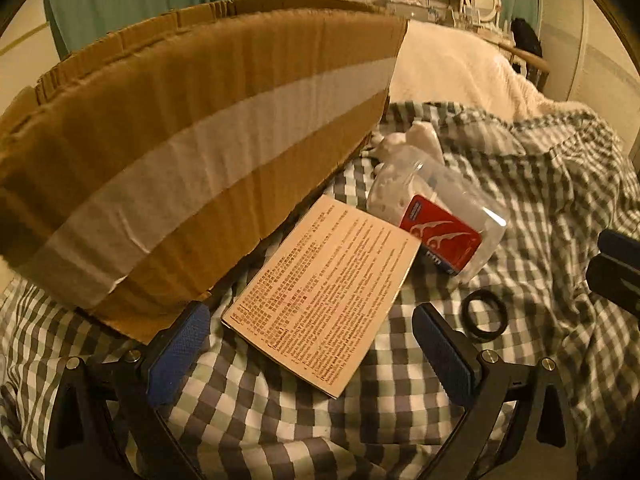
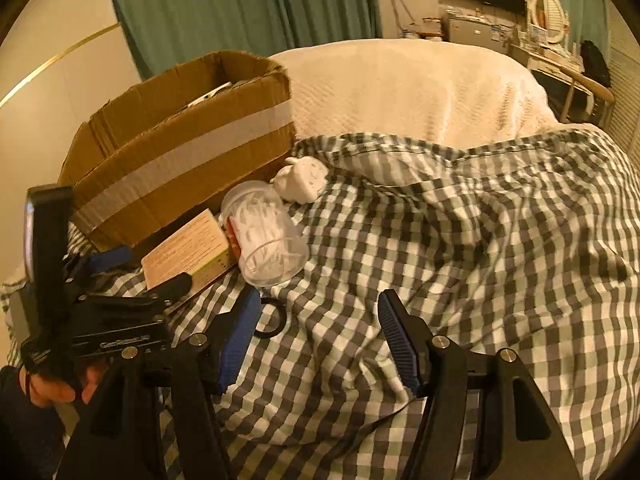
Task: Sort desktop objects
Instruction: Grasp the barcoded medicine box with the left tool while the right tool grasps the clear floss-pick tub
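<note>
Since the box [image 2: 176,152] sits right by the clutter as our drop spot, we've got both grippers gaping and empty: left gripper [image 1: 312,344] straddling the leaflet [image 1: 324,296], right gripper [image 2: 320,340] beside the ring [image 2: 272,320].

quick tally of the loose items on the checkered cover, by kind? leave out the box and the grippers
Flat printed carton: 1
Clear jar of floss picks: 1
White plug adapter: 1
Black ring: 1
Total: 4 on the checkered cover. What lies inside the cardboard box is not counted; its contents are mostly hidden.
</note>
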`<state>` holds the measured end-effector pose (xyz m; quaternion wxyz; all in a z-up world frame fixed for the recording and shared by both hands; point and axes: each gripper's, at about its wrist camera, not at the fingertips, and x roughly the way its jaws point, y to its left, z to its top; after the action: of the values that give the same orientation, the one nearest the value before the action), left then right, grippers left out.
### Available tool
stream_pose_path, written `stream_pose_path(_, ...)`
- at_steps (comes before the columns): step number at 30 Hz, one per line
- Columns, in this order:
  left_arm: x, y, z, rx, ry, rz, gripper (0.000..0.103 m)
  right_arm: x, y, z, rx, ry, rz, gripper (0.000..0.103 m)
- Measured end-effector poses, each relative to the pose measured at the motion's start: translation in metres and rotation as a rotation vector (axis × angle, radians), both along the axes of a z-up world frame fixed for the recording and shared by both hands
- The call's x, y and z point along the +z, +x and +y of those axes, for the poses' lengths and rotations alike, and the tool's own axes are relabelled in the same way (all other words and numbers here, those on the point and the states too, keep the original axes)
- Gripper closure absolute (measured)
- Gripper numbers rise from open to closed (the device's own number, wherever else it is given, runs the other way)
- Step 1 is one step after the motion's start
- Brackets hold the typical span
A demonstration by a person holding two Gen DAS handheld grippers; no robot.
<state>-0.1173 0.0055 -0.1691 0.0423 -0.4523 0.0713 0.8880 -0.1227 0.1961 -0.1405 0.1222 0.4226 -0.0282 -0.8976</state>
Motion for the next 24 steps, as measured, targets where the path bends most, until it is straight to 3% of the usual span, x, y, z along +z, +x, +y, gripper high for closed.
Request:
stream_pose_path(3,0.0,-0.007,-0.008,-0.001,0.047,-0.03,0.0,0.001,-0.008,-0.016,0.078,0.021,0.013,0.032)
stream_pose_path(5,-0.003,-0.014,-0.012,0.004,0.074,-0.051,0.0,0.0,-0.017,-0.027,0.121,0.052,0.025,0.032)
stream_pose_path(10,-0.006,-0.017,-0.01,0.004,0.041,-0.055,0.0,-0.016,-0.061,-0.051,0.182,0.075,-0.008,0.03)
stream_pose_path(14,-0.007,-0.017,-0.01,0.003,0.042,-0.045,0.0,-0.042,-0.087,-0.064,0.203,0.104,-0.09,0.03)
stream_pose_path(15,-0.008,-0.017,-0.009,0.003,0.041,-0.044,0.0,-0.048,-0.089,-0.065,0.209,0.103,-0.098,0.036)
stream_pose_path(22,-0.012,-0.023,-0.005,0.035,0.034,-0.014,0.0,-0.043,-0.064,-0.034,0.128,0.016,-0.119,0.037)
stream_pose_path(24,-0.023,-0.03,0.002,0.006,0.001,-0.089,0.0,-0.037,-0.053,-0.023,0.111,-0.007,-0.115,0.037)
